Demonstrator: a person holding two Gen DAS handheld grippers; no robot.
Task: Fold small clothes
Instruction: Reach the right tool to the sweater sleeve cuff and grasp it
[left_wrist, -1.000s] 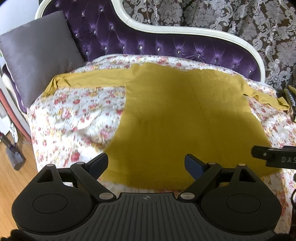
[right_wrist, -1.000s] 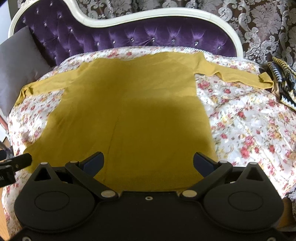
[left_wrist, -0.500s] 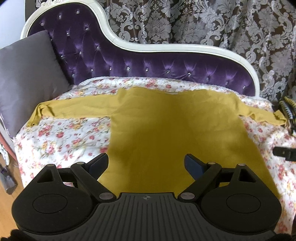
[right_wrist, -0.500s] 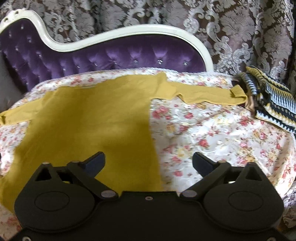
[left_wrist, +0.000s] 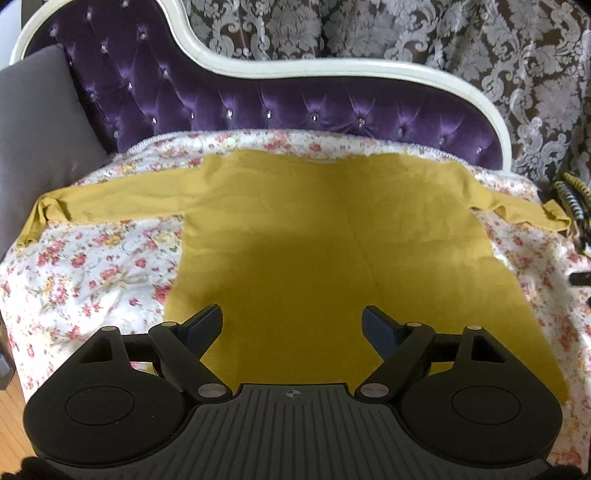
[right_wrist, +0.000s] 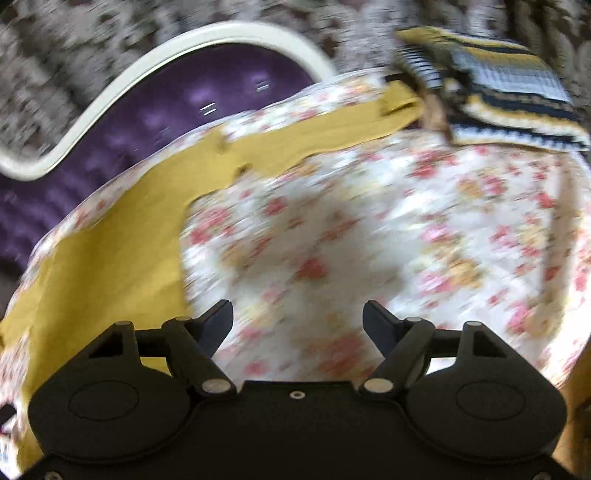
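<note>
A mustard-yellow long-sleeved top (left_wrist: 332, 236) lies spread flat on a floral sheet (left_wrist: 92, 266), sleeves stretched out to both sides. My left gripper (left_wrist: 292, 320) hovers over the top's lower hem; its jaws are closing and nothing is between them. The right wrist view is blurred. There my right gripper (right_wrist: 297, 317) hangs over bare floral sheet (right_wrist: 369, 229), to the right of the top's body (right_wrist: 110, 266) and below its right sleeve (right_wrist: 325, 125). Its jaws are closing with nothing between them.
A purple tufted sofa back (left_wrist: 258, 103) with a white frame rises behind the sheet. A grey cushion (left_wrist: 40, 140) leans at the left. A striped knitted garment (right_wrist: 495, 96) lies at the right end, by the sleeve's cuff. Patterned curtains (left_wrist: 406, 33) hang behind.
The right gripper has swung right, off the top's body onto the bare sheet, and rolled, so the view tilts. The left gripper drew back a little. Both pairs of jaws narrowed slightly.
</note>
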